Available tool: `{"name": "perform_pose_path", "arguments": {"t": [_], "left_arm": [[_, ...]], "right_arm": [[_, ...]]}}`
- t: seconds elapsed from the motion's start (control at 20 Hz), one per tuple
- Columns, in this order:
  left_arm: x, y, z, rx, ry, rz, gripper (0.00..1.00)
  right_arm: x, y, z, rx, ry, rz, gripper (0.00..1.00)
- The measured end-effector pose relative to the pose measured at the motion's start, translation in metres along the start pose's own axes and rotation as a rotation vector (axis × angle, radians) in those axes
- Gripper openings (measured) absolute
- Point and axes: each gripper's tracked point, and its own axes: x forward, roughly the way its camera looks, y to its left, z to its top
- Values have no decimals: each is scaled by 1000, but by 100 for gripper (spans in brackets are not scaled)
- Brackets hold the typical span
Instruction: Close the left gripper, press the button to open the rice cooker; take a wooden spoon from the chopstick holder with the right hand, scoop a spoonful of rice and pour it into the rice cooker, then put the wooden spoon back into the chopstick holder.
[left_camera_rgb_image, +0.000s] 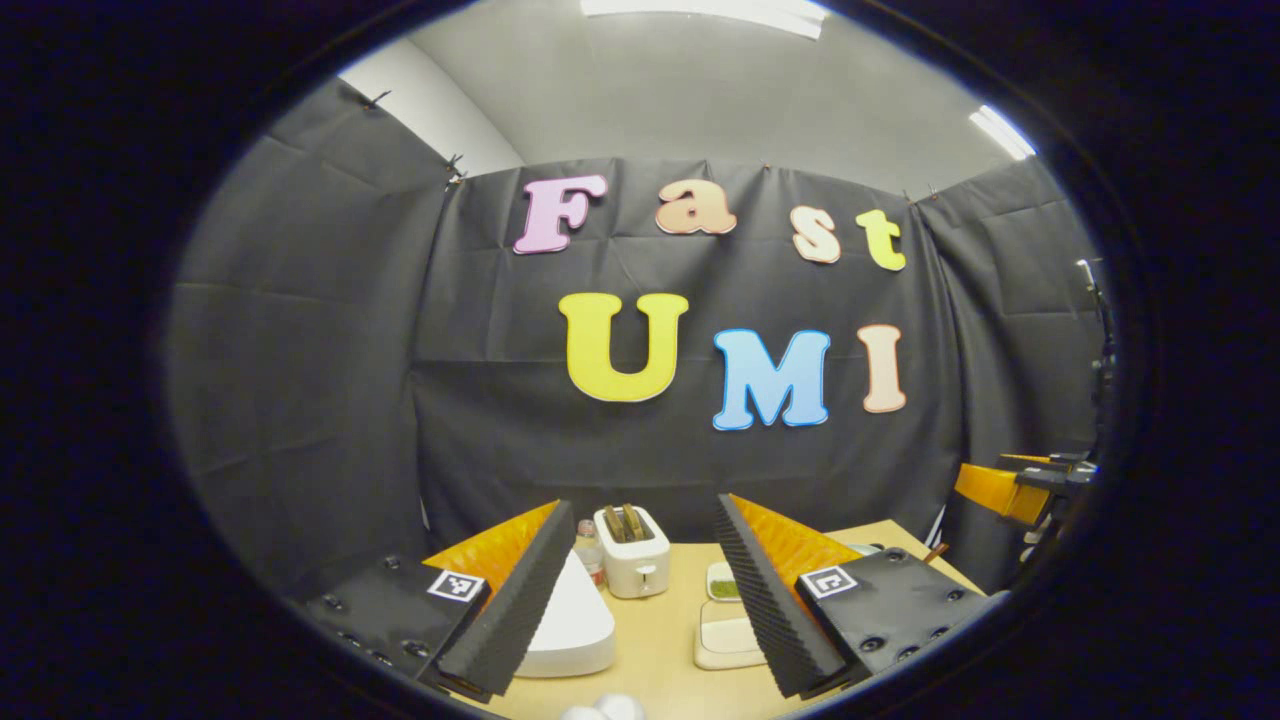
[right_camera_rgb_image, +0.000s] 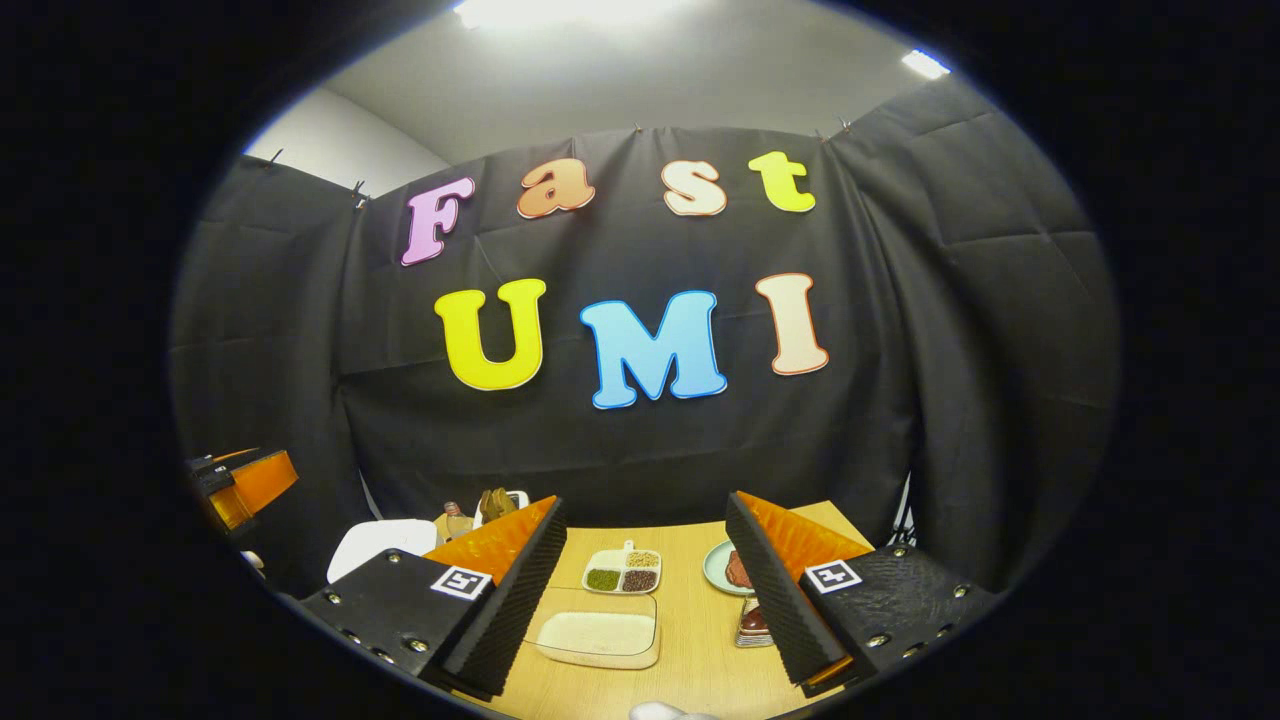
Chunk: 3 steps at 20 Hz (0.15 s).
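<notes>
My left gripper (left_camera_rgb_image: 645, 506) hangs open above the wooden table (left_camera_rgb_image: 660, 670), nothing between its fingers. The white rice cooker (left_camera_rgb_image: 575, 625) sits low on the left, half hidden behind the left finger, lid down. It appears again at the left of the right gripper view as the rice cooker (right_camera_rgb_image: 375, 545). My right gripper (right_camera_rgb_image: 645, 503) is also open and holds nothing. Below it lies a clear tray of rice (right_camera_rgb_image: 600, 640). In the left gripper view the rice tray (left_camera_rgb_image: 725, 640) is by the right finger. A thin brown stick (left_camera_rgb_image: 937, 551) pokes up at the table's right edge; I cannot tell what it is.
A white toaster (left_camera_rgb_image: 632, 552) with bread stands at the back, a small bottle (left_camera_rgb_image: 590, 550) beside it. A three-part dish of beans (right_camera_rgb_image: 622, 570) and a pale plate (right_camera_rgb_image: 722, 568) lie beyond the rice tray. The other gripper (left_camera_rgb_image: 1020, 485) hovers far right.
</notes>
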Motion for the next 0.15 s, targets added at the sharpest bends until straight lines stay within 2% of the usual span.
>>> {"name": "perform_pose_path", "arguments": {"t": [0.15], "left_arm": [[1,3,-2,6,5,3,99]], "right_arm": [[-1,-1,7,-15,-25,-6,98]]}}
